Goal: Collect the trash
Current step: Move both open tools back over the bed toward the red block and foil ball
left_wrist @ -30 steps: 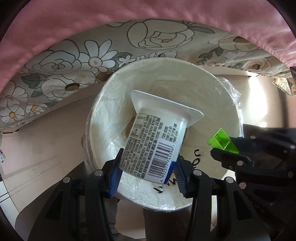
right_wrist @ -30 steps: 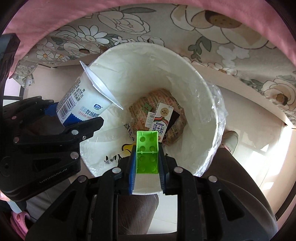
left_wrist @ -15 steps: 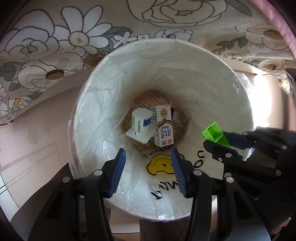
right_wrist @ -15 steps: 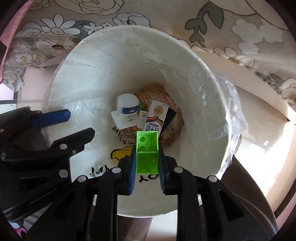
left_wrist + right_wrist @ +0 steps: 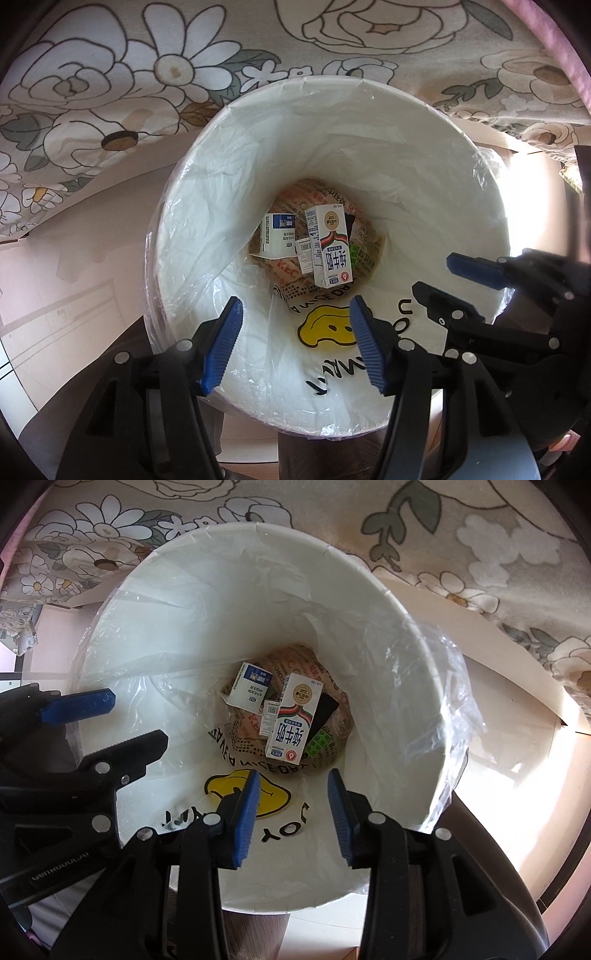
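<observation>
A white bin (image 5: pixel 207 192) (image 5: pixel 159 627) with a clear liner fills both views from above. At its bottom lie a white milk carton (image 5: pixel 330 245) (image 5: pixel 293 720), a yogurt cup (image 5: pixel 277 234) (image 5: pixel 251 686) and a green block (image 5: pixel 318 744) on a brown printed wrapper (image 5: pixel 295 661). My left gripper (image 5: pixel 293 306) hangs over the bin mouth, its jaws opening with nothing between them. My right gripper (image 5: pixel 294 775) is beside it over the bin, its jaws also opening and empty. Each gripper shows at the edge of the other's view.
A floral cloth (image 5: pixel 110 92) (image 5: pixel 480 535) hangs along the far side of the bin. A yellow smiley print (image 5: pixel 328 328) marks the liner's near wall. Pale floor (image 5: pixel 74 258) lies to the left, with a sunlit patch (image 5: pixel 535 775) to the right.
The left gripper let go of the yogurt cup and the right let go of the green block; both now lie in the bin. Both grippers sank closer to the bin and their jaws widened.
</observation>
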